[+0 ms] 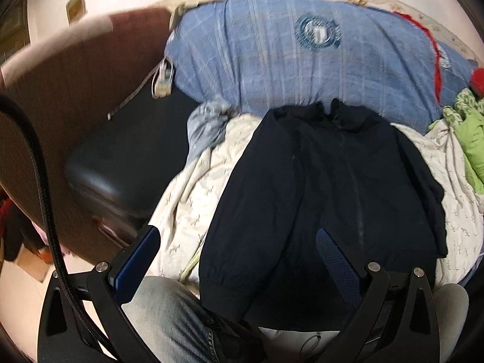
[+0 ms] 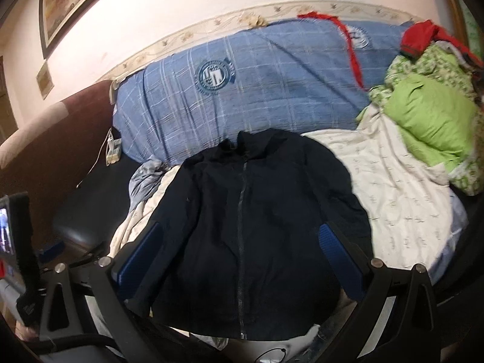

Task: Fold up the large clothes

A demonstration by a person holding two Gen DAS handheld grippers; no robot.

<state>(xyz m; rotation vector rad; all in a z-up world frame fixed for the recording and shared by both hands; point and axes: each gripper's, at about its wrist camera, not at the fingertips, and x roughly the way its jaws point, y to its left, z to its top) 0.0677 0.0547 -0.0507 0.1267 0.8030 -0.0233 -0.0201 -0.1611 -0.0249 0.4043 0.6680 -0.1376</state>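
Note:
A dark navy zip-up jacket (image 1: 320, 193) lies spread front side up on a white patterned sheet (image 1: 193, 187), collar toward the far side. It also shows in the right wrist view (image 2: 251, 227) with its zipper down the middle. My left gripper (image 1: 239, 242) is open and empty, hovering above the jacket's lower left part near the hem. My right gripper (image 2: 239, 242) is open and empty, hovering above the jacket's lower middle. Both sleeves lie folded in over the body.
A blue checked duvet (image 1: 272, 60) lies behind the jacket along the wall. Green and red clothes (image 2: 429, 96) are piled at the right. A dark padded bed frame (image 1: 115, 157) and brown headboard (image 1: 75, 90) stand at the left. My jeans-clad knee (image 1: 169, 317) is below.

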